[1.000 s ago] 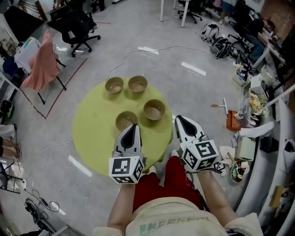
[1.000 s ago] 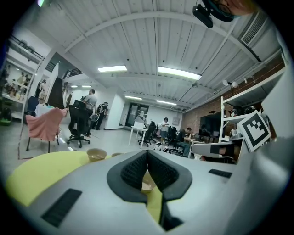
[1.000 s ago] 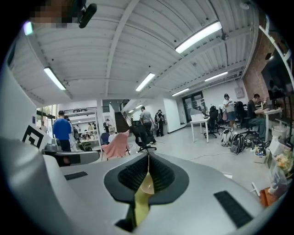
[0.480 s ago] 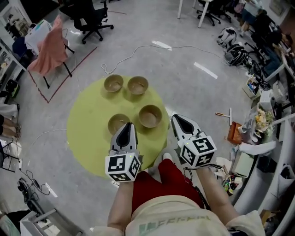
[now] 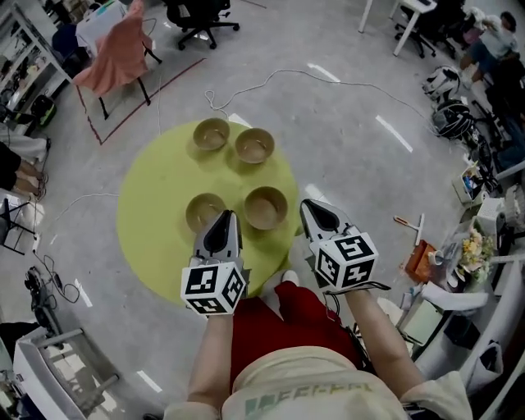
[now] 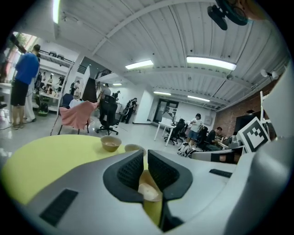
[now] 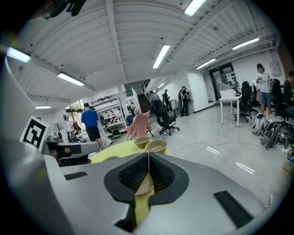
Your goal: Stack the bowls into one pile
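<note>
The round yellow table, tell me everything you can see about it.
The table has a round, flat top in plain matte yellow-green, unmarked. It stands on a grey floor; its support is hidden beneath the top. Four tan bowls rest upright and unstacked on it: two side by side by the far edge, two nearer the person. The left gripper hangs over its near part.

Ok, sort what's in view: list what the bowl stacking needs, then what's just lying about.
Job: far-left bowl, far-right bowl, near-left bowl, near-right bowl, yellow table, left gripper, right gripper.
Lying about: pink cloth, office chair, floor cable, backpack.
</note>
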A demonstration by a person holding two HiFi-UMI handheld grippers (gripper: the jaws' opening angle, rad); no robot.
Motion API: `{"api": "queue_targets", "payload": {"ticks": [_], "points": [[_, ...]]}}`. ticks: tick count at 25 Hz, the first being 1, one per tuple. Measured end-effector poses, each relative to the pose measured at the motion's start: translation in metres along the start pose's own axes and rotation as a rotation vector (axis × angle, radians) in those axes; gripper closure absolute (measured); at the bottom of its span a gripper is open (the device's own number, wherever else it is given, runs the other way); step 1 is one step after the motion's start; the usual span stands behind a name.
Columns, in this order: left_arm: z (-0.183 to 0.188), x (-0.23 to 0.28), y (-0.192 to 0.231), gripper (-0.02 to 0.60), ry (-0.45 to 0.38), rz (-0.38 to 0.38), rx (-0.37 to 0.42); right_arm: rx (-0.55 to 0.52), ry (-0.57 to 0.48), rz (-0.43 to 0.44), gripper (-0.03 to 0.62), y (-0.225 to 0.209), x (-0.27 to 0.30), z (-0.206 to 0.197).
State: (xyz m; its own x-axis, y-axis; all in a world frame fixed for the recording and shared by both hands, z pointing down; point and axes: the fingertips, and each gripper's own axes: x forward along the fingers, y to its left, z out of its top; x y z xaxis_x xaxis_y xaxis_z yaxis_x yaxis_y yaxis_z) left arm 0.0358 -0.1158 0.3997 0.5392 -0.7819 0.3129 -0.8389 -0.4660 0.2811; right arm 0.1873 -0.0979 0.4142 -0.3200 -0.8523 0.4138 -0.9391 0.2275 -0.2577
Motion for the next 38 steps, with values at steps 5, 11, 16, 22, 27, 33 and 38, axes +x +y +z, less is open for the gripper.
{"api": "queue_targets", "payload": {"ticks": [5,11,16,22,27,33,38], "points": [[-0.02,0.014,0.002,0.557,0.078,0.022,-0.024,-0.034,0.105,0.042,0.559,-0.006,0.024,-0.02],[-0.044,0.03,0.005,0.555,0.135,0.058,-0.054,-0.059,0.186,0.085,0.559,-0.011,0.045,-0.046],[-0.06,0.038,0.01,0.554,0.167,0.071,-0.071,-0.064,0.252,0.133,0.559,-0.007,0.061,-0.063],[-0.075,0.043,0.018,0.534,0.194,0.079,-0.101,-0.097,0.32,0.102,0.559,-0.01,0.072,-0.073],[-0.081,0.046,0.028,0.524,0.209,0.083,-0.121,-0.106,0.361,0.089,0.557,-0.008,0.084,-0.078],[-0.084,0.049,0.032,0.522,0.211,0.082,-0.135,-0.121,0.385,0.11,0.557,-0.001,0.09,-0.082],[-0.084,0.053,0.034,0.52,0.217,0.081,-0.145,-0.113,0.408,0.108,0.556,-0.002,0.093,-0.082]]}}
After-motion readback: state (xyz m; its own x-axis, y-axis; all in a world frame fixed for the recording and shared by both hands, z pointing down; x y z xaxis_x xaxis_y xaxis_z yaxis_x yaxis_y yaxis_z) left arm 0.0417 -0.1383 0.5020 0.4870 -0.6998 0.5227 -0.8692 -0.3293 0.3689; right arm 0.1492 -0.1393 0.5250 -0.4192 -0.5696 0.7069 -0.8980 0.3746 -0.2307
